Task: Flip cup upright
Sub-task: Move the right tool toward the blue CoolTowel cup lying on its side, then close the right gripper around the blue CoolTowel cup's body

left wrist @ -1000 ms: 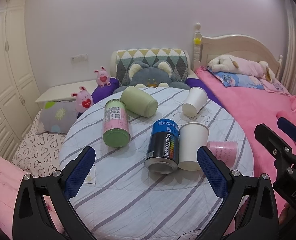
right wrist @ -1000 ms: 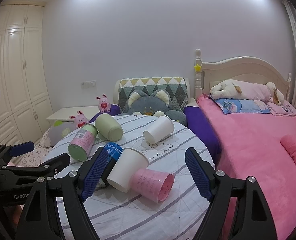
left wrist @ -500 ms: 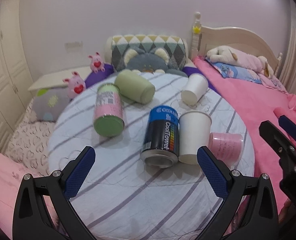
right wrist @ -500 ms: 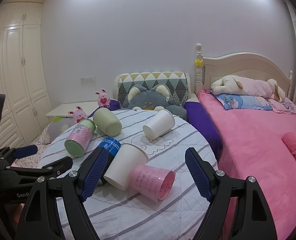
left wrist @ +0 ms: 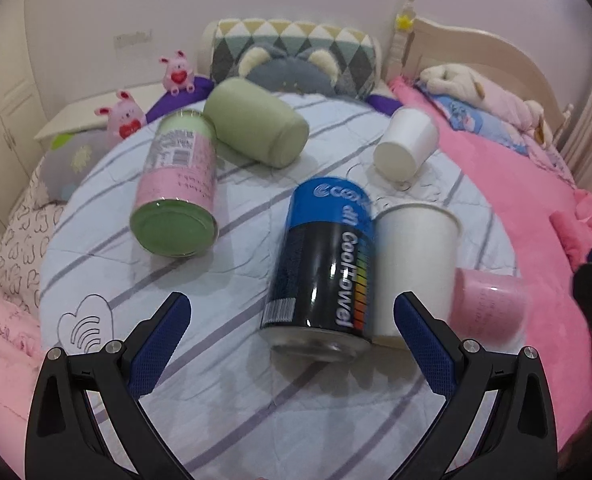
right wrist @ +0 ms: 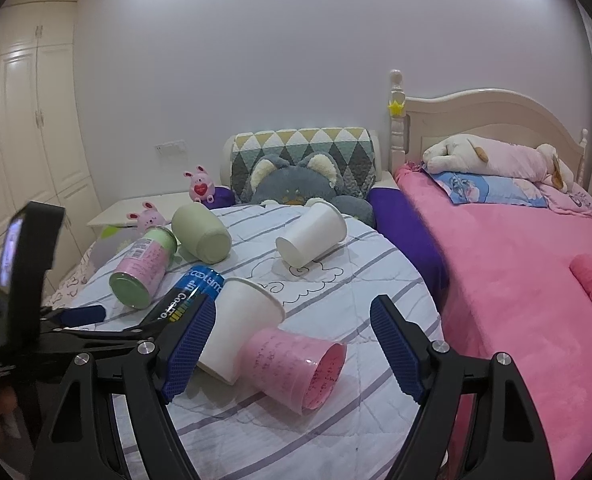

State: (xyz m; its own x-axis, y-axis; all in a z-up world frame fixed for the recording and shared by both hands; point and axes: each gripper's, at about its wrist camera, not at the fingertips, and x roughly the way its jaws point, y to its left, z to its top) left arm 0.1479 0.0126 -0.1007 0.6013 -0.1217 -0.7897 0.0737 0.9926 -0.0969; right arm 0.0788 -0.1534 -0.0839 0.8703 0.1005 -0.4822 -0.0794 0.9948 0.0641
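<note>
Several cups and cans lie on their sides on a round striped table (left wrist: pixel 224 392). My left gripper (left wrist: pixel 292 324) is open, just in front of a blue and black can (left wrist: pixel 320 268). A white paper cup (left wrist: pixel 412 264) lies against the can's right side, with a pink cup (left wrist: pixel 488 312) beyond it. My right gripper (right wrist: pixel 292 340) is open around the pink cup (right wrist: pixel 296 368) and the white paper cup (right wrist: pixel 244 328). A second white cup (right wrist: pixel 312 236) lies farther back. A green cup (left wrist: pixel 256 124) and a pink-green can (left wrist: pixel 176 192) lie at the left.
The table (right wrist: pixel 336 304) stands beside a pink bed (right wrist: pixel 516 280). A grey plush cushion (right wrist: pixel 296 184) and small pink toys (left wrist: pixel 124 118) sit behind the table. White wardrobes (right wrist: pixel 24 140) line the left wall. The left gripper's body (right wrist: pixel 36 320) shows at the right view's left edge.
My left gripper has moved forward and down toward the blue can, which now looks larger. My right gripper has edged closer to the pink cup. Nothing on the table has moved.
</note>
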